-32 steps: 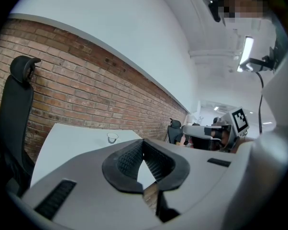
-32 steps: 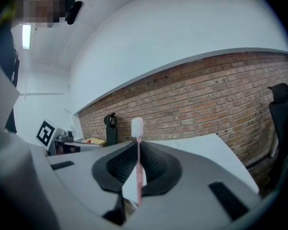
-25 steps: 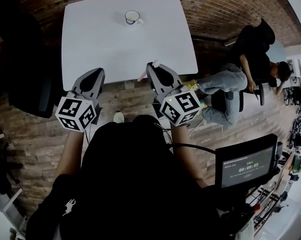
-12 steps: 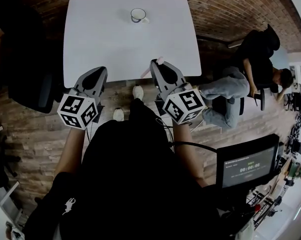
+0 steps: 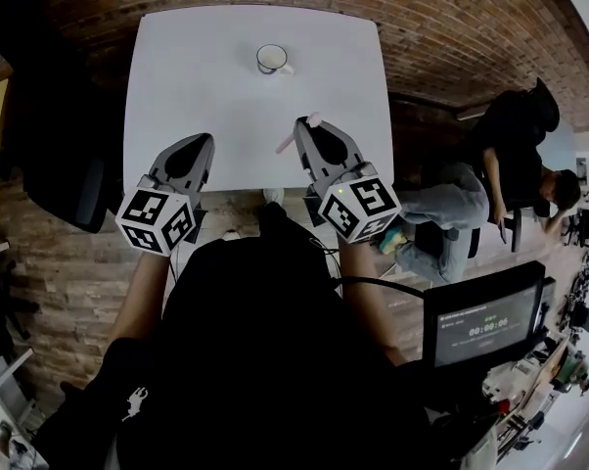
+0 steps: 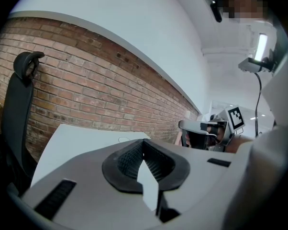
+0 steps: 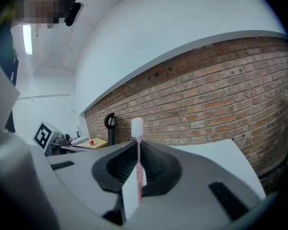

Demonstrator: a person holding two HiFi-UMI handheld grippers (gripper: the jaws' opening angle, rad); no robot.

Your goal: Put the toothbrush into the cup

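Observation:
A white cup [image 5: 271,59] with a dark rim stands on the white table [image 5: 206,96], near its far edge. My right gripper [image 5: 308,132] is shut on a pink toothbrush [image 5: 296,133] above the table's near edge. In the right gripper view the toothbrush [image 7: 137,162] stands upright between the jaws, white bristles on top. My left gripper [image 5: 199,147] hovers at the table's near edge, jaws closed with nothing between them. In the left gripper view only the cup's rim [image 6: 123,139] peeks over the left gripper [image 6: 144,156].
A black office chair [image 5: 50,155] stands left of the table. A person [image 5: 515,155] sits on a chair at the right, beyond the table. A brick wall [image 6: 96,95] rises behind the table. A monitor [image 5: 480,326] is at my lower right.
Both grippers have come forward over the table's near edge, the right one still carrying the toothbrush. The cup lies closer to them in view.

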